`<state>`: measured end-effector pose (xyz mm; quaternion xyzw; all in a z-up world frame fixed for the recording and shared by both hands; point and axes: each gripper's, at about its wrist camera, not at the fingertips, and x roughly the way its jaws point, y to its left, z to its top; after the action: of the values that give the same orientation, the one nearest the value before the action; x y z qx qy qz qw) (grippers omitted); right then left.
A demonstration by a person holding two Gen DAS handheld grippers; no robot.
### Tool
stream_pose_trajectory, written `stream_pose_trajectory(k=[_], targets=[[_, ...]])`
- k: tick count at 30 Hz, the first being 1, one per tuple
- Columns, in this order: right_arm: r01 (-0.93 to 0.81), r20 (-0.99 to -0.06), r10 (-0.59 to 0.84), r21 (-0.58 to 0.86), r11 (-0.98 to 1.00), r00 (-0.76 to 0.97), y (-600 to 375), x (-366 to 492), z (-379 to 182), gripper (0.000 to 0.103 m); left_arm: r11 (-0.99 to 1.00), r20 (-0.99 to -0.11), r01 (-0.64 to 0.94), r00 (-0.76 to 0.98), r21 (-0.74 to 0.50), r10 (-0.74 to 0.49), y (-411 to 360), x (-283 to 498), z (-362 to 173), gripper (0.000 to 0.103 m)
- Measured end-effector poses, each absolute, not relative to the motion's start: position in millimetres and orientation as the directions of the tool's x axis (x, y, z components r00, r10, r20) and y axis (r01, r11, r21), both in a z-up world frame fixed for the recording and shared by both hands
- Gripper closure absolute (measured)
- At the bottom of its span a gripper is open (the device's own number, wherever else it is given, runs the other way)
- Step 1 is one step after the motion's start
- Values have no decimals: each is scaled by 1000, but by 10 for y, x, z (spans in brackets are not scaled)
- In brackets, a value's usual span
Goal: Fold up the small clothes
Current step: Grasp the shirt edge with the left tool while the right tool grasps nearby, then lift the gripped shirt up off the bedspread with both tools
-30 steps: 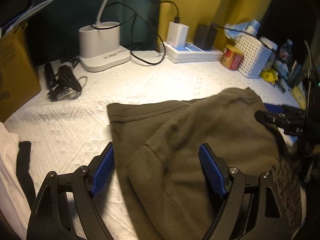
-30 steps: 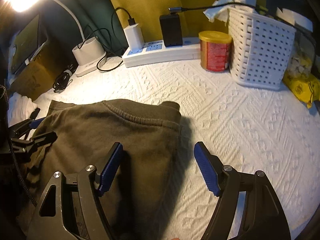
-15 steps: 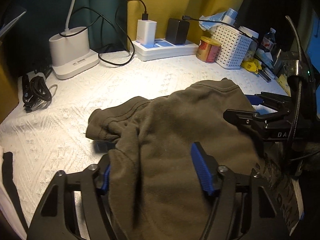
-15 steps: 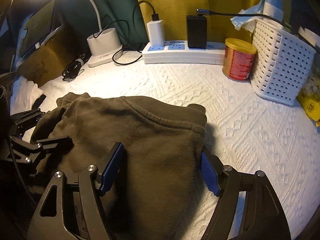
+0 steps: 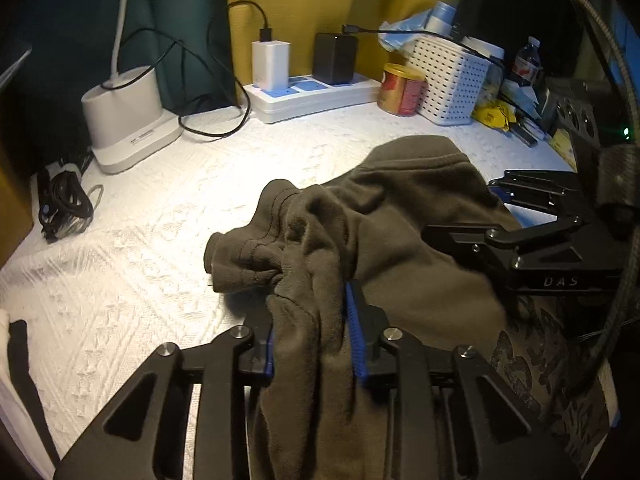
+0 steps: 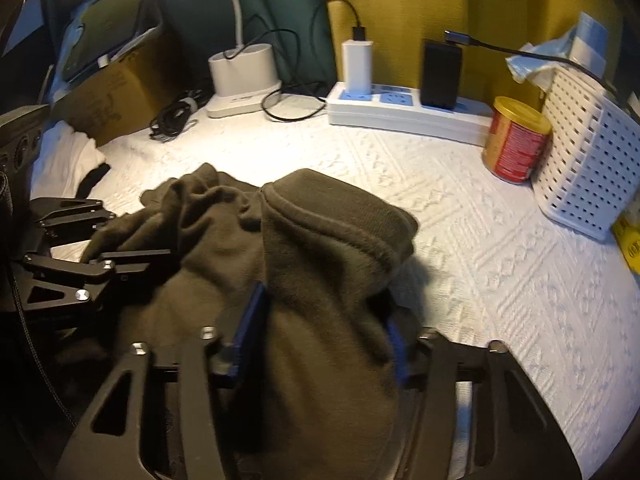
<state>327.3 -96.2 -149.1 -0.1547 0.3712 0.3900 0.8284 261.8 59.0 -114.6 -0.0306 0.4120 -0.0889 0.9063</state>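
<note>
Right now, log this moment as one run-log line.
stage: gathering | left tongs: closing, pinching olive garment | right tongs: closing around same garment | surface: white cloth | fold: not yet made

"DAS" in white letters on the black body of the right gripper [image 5: 520, 216], seen from the left wrist view. That's the only clean read.

Dark fabric with a bold black print [image 5: 536, 364] sits at the lower right of the same view: big block letters, too distorted to make out. Red can with gold lid [image 6: 516, 145]: label has small print, illegible. Yellow packet [image 6: 630, 240] at the right edge of the right wrist view: black characters, cut off, unreadable. Lamp base [image 5: 132, 120]: a small dark label strip on its front, too small to read.
</note>
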Motion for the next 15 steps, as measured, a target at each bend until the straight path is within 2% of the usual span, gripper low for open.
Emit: stream_pose_trajectory(k=[3, 4, 15], targets=[[-775, -732, 551, 51, 630, 401, -945, 3226, -1490, 76, 982, -741, 131, 645, -136, -188, 593, 2606, -1139, 80], [-777, -730, 555, 53, 628, 399, -934, 3203, -1488, 78, 983, -741, 129, 646, -134, -185, 588, 2600, -1135, 81], [-771, -715, 566, 59, 634, 410, -991, 3055, -1459, 83, 978, -710, 125, 672, -168, -208, 480, 2430, -1026, 82]])
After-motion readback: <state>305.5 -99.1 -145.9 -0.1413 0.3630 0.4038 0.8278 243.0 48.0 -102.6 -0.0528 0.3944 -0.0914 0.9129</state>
